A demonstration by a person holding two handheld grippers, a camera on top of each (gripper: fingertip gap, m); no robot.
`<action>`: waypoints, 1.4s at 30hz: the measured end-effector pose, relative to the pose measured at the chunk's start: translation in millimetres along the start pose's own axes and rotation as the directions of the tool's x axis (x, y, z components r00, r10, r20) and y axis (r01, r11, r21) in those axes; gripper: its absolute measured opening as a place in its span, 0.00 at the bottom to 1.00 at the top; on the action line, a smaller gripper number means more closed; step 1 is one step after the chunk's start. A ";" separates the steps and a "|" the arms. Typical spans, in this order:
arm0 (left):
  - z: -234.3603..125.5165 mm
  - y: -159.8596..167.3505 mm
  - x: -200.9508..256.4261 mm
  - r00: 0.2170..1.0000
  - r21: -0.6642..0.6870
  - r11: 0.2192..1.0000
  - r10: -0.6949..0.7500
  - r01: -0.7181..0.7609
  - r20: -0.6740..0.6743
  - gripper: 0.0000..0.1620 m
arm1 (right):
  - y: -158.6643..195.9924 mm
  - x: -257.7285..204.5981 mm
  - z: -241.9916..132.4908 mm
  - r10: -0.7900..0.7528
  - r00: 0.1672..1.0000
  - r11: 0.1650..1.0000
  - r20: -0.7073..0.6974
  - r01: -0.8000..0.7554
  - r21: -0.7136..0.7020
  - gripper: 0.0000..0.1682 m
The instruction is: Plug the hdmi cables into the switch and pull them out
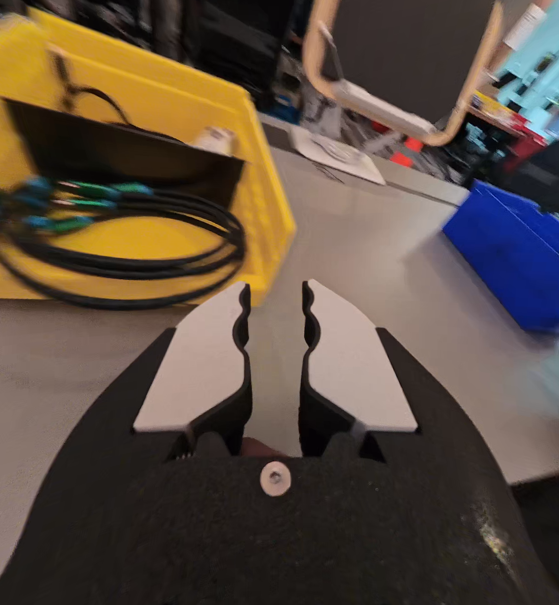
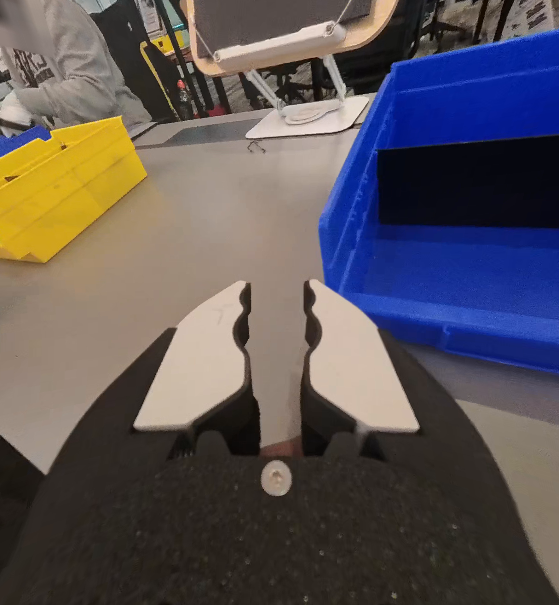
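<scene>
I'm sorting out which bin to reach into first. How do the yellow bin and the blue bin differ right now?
The yellow bin holds a coil of black cables with green and blue connector ends; the front compartment of the blue bin looks empty. The yellow bin sits on the left of the grey table, the blue bin on the right. Both have a black divider across them, and both are open-topped plastic bins.

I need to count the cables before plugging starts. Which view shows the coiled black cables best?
The left wrist view: the coiled black cables lie in the yellow bin, loops and green-blue connector ends visible, though motion-blurred. In the right wrist view the bin's wall hides them apart from a dark sliver at its left edge.
</scene>
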State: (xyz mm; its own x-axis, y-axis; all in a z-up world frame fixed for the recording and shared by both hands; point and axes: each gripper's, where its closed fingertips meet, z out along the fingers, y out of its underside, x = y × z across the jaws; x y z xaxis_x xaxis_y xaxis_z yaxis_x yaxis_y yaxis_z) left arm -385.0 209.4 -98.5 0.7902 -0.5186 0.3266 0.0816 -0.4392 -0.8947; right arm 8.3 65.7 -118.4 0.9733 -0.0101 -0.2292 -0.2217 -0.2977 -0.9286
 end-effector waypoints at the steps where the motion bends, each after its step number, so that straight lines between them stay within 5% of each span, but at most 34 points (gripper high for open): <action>1: 7.8 10.2 14.5 0.999 -0.036 0.999 0.038 -0.039 -0.030 0.18 | -1.6 4.9 -0.6 -0.013 1.000 1.000 -0.023 0.013 0.008 0.18; 4: 23.1 20.7 29.1 0.981 -0.081 0.977 0.193 -0.195 -0.027 0.18 | -3.1 19.5 -3.7 -0.034 0.996 0.999 -0.086 0.034 0.008 0.19; 12: 37.5 18.9 18.4 0.953 -0.108 0.949 0.300 -0.296 0.026 0.18 | 2.2 23.6 -4.6 0.049 0.998 0.999 -0.038 -0.049 -0.019 0.18; 42: 9.5 33.0 17.4 0.948 -0.132 0.941 0.318 -0.313 0.019 0.17 | 3.8 -18.5 11.6 -0.180 0.984 0.983 0.011 0.180 -0.038 0.14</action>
State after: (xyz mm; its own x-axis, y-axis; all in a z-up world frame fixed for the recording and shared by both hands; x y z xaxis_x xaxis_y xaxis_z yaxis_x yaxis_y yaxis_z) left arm -362.7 192.9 -125.2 0.7864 -0.6174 0.0195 -0.2507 -0.3479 -0.9034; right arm -11.2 75.8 -121.0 0.9966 0.0545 -0.0618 -0.0403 -0.3308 -0.9428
